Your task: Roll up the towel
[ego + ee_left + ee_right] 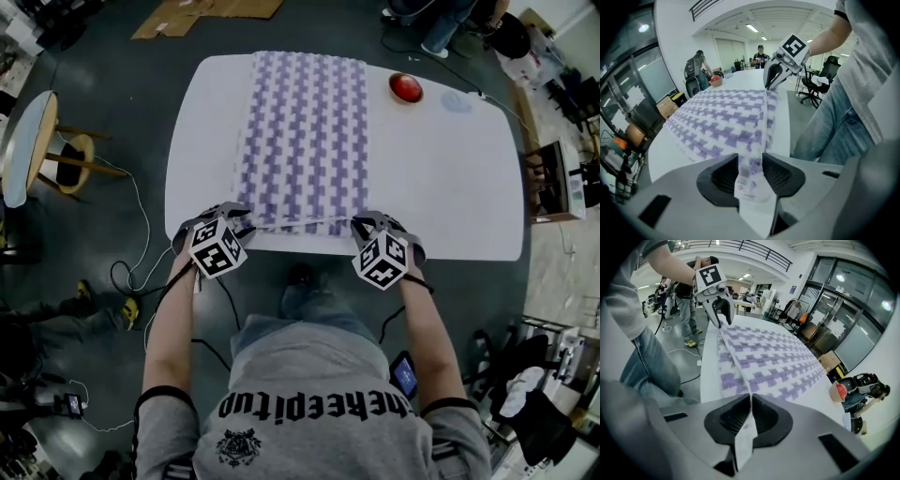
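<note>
A purple-and-white checked towel lies flat along the white table, its near edge lifted slightly at the table's front. My left gripper is at the towel's near left corner. In the left gripper view the jaws stand apart, with the towel corner and its label hanging loosely between the pads. My right gripper is shut on the near right corner, and in the right gripper view the corner is pinched thin between the pads. Each gripper view shows the other gripper at the far end of the lifted edge.
A red round object sits on the table at the back right, beside a pale disc. A stool stands left of the table, with cables on the floor. Cardboard lies beyond the table. People stand in the background.
</note>
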Tool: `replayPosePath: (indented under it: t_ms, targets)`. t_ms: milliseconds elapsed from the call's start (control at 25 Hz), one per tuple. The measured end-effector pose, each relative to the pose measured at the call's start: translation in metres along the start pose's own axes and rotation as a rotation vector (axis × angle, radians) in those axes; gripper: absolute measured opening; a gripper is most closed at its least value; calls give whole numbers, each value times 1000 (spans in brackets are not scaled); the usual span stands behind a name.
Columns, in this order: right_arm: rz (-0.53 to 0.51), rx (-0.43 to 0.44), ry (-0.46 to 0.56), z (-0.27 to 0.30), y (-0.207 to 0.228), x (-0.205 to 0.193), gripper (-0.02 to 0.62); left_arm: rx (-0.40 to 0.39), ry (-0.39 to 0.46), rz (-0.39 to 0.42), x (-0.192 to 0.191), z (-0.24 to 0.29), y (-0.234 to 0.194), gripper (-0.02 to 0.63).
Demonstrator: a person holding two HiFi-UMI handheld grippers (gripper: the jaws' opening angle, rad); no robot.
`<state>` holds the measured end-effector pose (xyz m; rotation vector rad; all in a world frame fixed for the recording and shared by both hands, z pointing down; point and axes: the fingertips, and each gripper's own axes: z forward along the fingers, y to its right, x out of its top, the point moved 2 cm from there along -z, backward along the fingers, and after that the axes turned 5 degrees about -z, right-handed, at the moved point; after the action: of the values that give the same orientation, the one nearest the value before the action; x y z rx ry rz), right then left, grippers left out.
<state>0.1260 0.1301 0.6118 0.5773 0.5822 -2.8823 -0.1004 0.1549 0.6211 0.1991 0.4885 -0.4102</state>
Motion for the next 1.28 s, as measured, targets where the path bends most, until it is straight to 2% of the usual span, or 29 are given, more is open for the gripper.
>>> replayPosePath:
  t_ms: [160, 320, 400, 560, 600, 680, 760, 840, 880, 920, 1000, 1080, 1160, 1200, 1280]
  targets:
    - [-10, -14, -17, 5, 22, -4, 18, 98, 71, -13, 26, -14, -28, 144]
    - [-21, -9, -26, 13, 18, -4, 18, 187, 124, -27, 29, -27, -35, 144]
    - [-39, 0, -32, 17, 18, -3, 20, 166, 119, -73, 25, -25, -35, 144]
    - [-61, 39, -49, 19, 27, -8, 18, -4, 147, -236, 29, -28, -35, 144]
    - [-54, 48, -44, 19, 27, -8, 18, 1, 148, -243, 28, -30, -37, 149]
    - [-49, 58, -37, 20, 28, -6, 18, 84, 150, -224, 22, -30, -49, 161]
    - [-62, 61, -46, 23, 30, -6, 18, 144, 177, -243, 22, -32, -63, 161]
    - [-67, 66, -52, 27, 33, -9, 18, 117, 213, -302, 28, -38, -69, 161]
    - [-64, 67, -52, 27, 34, -10, 18, 111, 210, -300, 30, -40, -70, 164]
    - [-59, 66, -52, 28, 35, -10, 18, 120, 192, -254, 29, -41, -69, 164]
    - [-41, 65, -53, 30, 33, -10, 18, 112, 163, -77, 27, -38, -50, 161]
    - [-13, 67, -53, 34, 30, -9, 18, 3, 203, 53, 34, -40, -13, 130]
    - [1, 69, -52, 36, 32, -6, 18, -140, 238, 85, 43, -43, 21, 61]
    - [1, 70, -53, 36, 34, -4, 18, -185, 224, 94, 44, -41, 32, 60]
    - [-2, 69, -53, 35, 38, -3, 18, -193, 140, 124, 35, -29, 38, 62]
